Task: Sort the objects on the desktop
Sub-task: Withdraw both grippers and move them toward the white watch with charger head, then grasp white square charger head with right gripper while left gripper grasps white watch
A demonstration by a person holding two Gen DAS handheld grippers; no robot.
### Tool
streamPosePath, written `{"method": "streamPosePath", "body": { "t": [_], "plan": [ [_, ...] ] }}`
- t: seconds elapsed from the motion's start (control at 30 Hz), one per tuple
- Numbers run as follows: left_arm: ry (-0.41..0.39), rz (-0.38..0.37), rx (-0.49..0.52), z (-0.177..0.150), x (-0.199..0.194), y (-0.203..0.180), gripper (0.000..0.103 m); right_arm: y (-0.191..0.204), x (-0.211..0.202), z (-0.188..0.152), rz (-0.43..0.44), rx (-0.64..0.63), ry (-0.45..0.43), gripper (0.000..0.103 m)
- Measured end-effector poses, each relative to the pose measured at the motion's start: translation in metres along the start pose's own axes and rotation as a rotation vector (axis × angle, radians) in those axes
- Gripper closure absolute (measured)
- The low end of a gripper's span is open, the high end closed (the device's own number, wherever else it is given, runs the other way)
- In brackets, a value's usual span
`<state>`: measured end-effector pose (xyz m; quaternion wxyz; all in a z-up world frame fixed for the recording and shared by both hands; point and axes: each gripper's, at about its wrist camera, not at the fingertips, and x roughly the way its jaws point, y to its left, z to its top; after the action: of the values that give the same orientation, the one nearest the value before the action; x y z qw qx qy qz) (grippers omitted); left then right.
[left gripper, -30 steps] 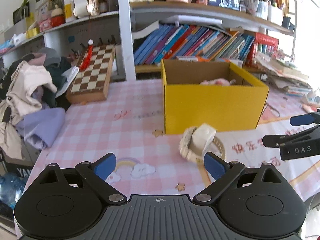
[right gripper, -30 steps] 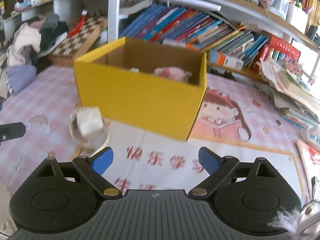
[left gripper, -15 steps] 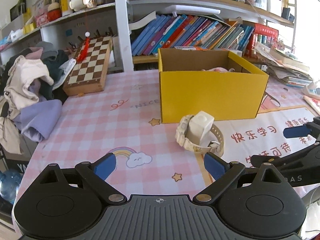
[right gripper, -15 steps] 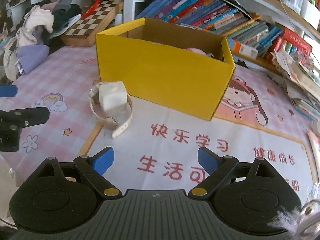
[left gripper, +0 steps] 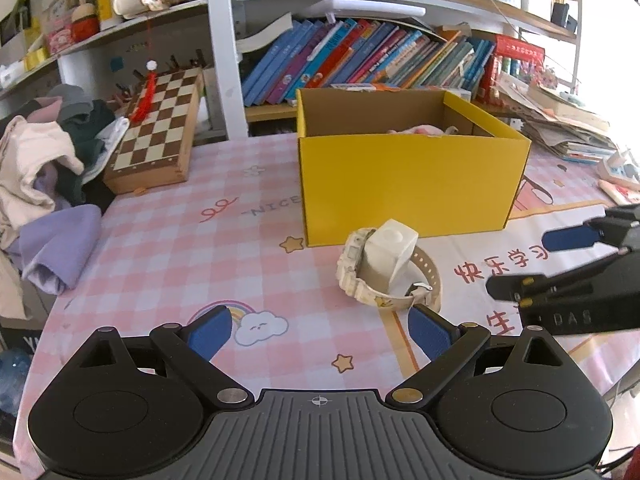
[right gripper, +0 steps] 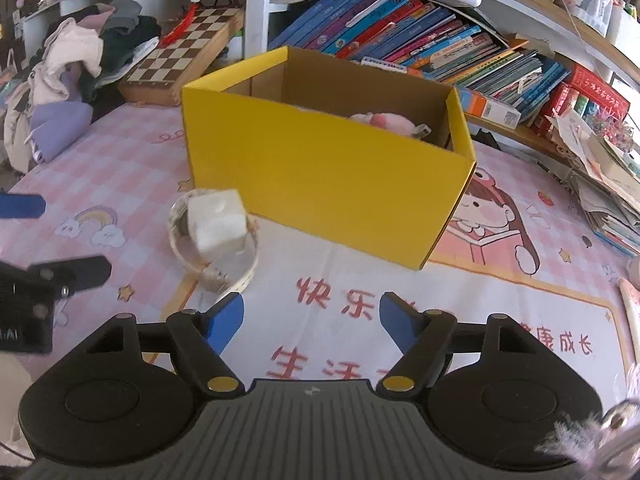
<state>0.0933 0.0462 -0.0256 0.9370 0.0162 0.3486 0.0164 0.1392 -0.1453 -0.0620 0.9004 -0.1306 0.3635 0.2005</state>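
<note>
On the pink checked tablecloth (left gripper: 168,240), both grippers gape empty.
Left gripper (left gripper: 320,330) and right gripper (right gripper: 311,320) touch nothing; the watch (left gripper: 386,268), strap looped around a white block, stands upright before the yellow box (left gripper: 408,188).

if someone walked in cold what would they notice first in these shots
The bright yellow box stands open in the middle of the pink checked tablecloth, with something pink lying inside. Just in front of it sits a cream watch wrapped around a pale cushion block. Both claws, left and right, hang open and empty short of the watch, with a chessboard leaning by the bookshelf behind.
</note>
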Motion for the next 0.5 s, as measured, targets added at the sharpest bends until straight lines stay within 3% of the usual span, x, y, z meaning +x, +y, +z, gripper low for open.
{"method": "streamPosePath", "body": {
  "t": [0.5],
  "plan": [
    [0.019, 0.019, 0.028, 0.006, 0.015, -0.014, 0.006, -0.009, 0.022, 0.027, 0.102, -0.021, 0.006, 0.029]
  ]
}}
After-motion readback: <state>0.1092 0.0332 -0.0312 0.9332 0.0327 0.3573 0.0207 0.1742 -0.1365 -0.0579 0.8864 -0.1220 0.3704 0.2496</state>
